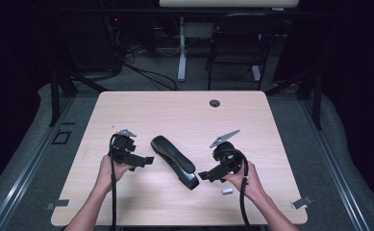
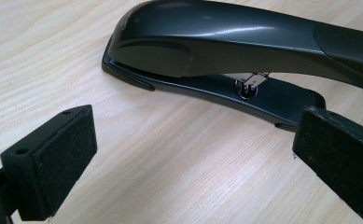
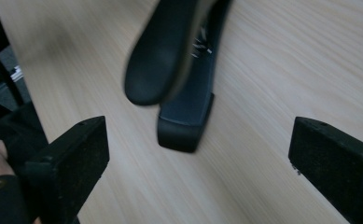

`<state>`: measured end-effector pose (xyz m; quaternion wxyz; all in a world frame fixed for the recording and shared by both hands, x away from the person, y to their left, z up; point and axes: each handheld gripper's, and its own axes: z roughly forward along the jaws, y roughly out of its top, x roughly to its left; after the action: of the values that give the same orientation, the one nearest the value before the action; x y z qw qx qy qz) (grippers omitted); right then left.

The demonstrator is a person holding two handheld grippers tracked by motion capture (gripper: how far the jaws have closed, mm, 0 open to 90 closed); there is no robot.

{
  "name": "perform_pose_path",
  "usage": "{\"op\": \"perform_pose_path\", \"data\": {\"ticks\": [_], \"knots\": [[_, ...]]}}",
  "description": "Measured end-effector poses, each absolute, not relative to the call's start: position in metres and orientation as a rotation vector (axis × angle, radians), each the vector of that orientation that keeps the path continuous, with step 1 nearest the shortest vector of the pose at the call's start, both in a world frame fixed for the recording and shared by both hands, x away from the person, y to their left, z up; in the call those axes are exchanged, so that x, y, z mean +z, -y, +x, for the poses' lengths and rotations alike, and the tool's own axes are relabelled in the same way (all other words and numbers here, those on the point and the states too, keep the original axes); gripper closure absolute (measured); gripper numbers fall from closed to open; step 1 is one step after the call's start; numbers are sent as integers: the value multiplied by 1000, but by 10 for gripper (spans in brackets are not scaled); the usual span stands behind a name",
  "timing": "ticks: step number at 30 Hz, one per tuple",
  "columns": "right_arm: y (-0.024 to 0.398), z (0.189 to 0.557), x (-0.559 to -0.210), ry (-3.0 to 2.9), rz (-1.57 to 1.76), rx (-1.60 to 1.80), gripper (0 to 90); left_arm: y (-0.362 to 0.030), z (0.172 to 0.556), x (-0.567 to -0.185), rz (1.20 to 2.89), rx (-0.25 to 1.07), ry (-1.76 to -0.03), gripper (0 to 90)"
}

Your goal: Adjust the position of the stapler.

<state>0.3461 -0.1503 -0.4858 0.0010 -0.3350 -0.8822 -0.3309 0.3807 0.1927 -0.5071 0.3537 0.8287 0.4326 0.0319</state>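
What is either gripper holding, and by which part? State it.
Nothing is held. The left gripper and right gripper both stand open, clear of the long black stapler lying on the light wooden table.

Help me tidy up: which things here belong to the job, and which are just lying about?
In the job: stapler, left gripper, right gripper, both open and empty beside it.
Lying about: small silver piece, grey tabs at the table's front corners, chair.
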Motion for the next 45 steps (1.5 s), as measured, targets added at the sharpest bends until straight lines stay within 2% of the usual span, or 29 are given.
{"op": "perform_pose_path", "data": {"ticks": [4, 6, 8, 9, 12, 17, 26, 31, 45], "knots": [[129, 346, -481, 2793, -1002, -1046, 145, -192, 380, -508, 2142, 83, -1120, 0], [113, 345, -480, 2819, -987, -1034, 156, -193, 381, -508, 2151, 82, -1113, 0], [91, 345, -481, 2897, -971, -977, 236, -193, 381, -509, 2153, 75, -1114, 0], [91, 345, -481, 2897, -971, -977, 236, -193, 381, -509, 2153, 72, -1113, 0], [79, 348, -485, 2942, -993, -942, 351, -193, 381, -510, 2151, 69, -1112, 0], [70, 352, -489, 3012, -1004, -937, 478, -192, 381, -510, 2141, 65, -1104, 0], [73, 357, -489, 3041, -969, -908, 508, -193, 382, -511, 2143, 54, -1101, 0], [96, 365, -489, 3022, -887, -926, 548, -194, 382, -511, 2134, 52, -1106, 0], [113, 367, -490, 3037, -669, -928, 549, -193, 382, -512, 2141, 46, -1095, 3]]}}
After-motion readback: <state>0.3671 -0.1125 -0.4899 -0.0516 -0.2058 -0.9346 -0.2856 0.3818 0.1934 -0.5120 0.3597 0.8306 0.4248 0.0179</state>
